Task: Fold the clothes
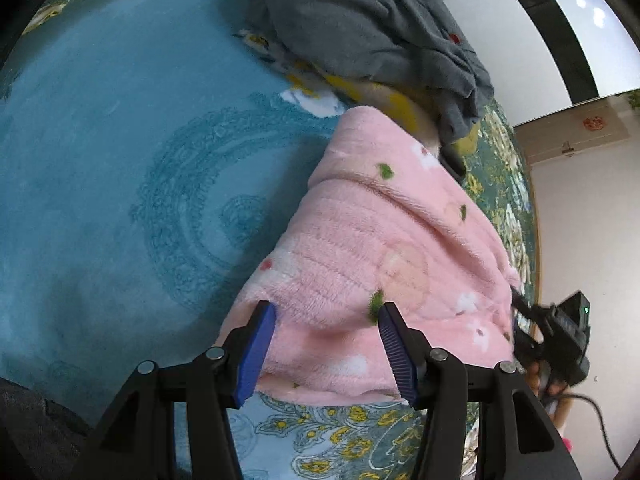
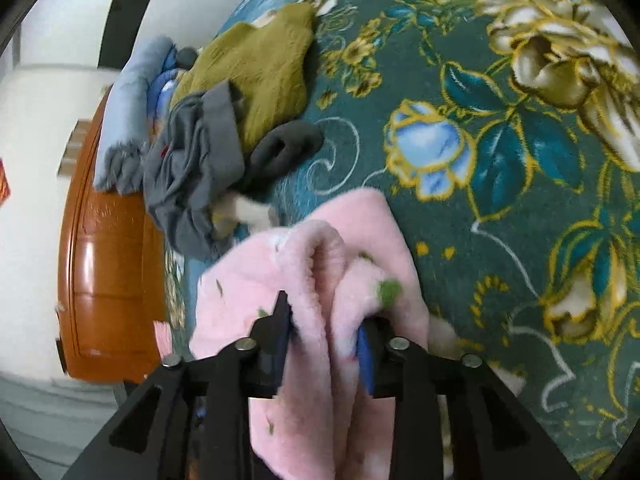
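The fluffy pink fleece garment with white flowers and green specks (image 1: 384,264) lies on the teal floral bedspread (image 1: 120,168), spread from the centre of my left view down toward five o'clock. A bunched fold of the same pink fleece (image 2: 320,320) rises between my right gripper (image 2: 324,332) fingers, which are clamped on it, blue pads pressed into the pile on both sides. My left gripper (image 1: 328,344) stands with its blue-padded fingers (image 1: 260,352) wide apart, straddling the near edge of the garment without pinching it. At three o'clock from the left gripper, the other handheld black device (image 1: 560,336) sits at the garment's far edge. Beyond the pink fleece, at twelve o'clock, lies a crumpled grey garment (image 1: 368,20). In the right view an olive-green fuzzy garment (image 2: 260,68) lies at eleven o'clock, beside an orange-brown wooden bed frame (image 2: 108,272) at nine o'clock.
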A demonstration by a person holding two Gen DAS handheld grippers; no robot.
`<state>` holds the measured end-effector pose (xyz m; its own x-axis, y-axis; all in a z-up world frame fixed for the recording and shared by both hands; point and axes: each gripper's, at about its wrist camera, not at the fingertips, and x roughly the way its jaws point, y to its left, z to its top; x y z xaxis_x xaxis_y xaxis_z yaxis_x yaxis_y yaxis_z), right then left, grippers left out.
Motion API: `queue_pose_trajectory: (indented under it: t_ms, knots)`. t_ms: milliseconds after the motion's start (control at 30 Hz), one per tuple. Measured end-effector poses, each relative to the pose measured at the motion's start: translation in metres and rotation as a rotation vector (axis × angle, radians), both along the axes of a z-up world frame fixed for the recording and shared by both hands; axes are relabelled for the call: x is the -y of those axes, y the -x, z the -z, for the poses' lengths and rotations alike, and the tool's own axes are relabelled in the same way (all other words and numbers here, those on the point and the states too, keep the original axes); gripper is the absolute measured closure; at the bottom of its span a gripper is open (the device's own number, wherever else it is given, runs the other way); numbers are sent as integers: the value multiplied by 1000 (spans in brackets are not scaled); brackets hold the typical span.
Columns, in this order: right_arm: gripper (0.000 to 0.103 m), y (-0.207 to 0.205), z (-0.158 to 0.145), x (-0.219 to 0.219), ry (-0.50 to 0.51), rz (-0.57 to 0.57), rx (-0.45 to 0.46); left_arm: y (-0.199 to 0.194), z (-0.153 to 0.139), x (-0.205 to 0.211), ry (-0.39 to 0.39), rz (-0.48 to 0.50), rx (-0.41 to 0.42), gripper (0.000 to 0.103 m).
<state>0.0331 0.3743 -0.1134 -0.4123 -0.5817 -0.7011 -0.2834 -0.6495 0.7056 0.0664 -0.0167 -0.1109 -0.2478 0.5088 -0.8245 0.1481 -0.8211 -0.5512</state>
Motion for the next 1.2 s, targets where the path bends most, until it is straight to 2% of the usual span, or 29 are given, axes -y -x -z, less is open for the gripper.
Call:
queue_pose_trajectory:
  t_ms: [100,233,367,400,433,500,600,700,833,900,1000,1100,1200]
  knots:
    - [67,-20,-15,2,-47,-56,-17,4,1,1,17,-8,0,45]
    - [66,-46,-21,17,-53,-157,-28,9,3,8,35,-36,-8,44]
    - [64,-52,-20,32,-76,-191,-25,11,11,2,56,0,29,47]
    - [67,-53,-23,32,-76,-189,-31,10,10,0,67,6,33,54]
    - [79,-55,-25,32,-75,-186,-37,8,9,0,70,11,33,62]
    - [90,-57,-30,31,-75,-181,-48,5,7,1,67,16,40,73]
    - [93,-60,-38,31,-74,-173,-66,0,4,-3,69,49,62,79]
    - [94,-64,-42,30,-82,-166,-70,-4,3,-12,131,108,87,81]
    - [94,-74,-4,25,-89,-142,46,-4,10,-13,154,110,110,81]
    - [94,-77,3,24,-71,-132,55,-4,8,-11,145,104,99,80]
    - [93,-73,-7,25,-91,-148,40,-5,3,-8,119,101,67,80]
    - [87,-65,-28,23,-172,-182,27,-5,-1,-9,124,105,50,79]
    - [85,-54,-53,19,-268,-183,-26,-4,-6,-9,124,98,33,79]
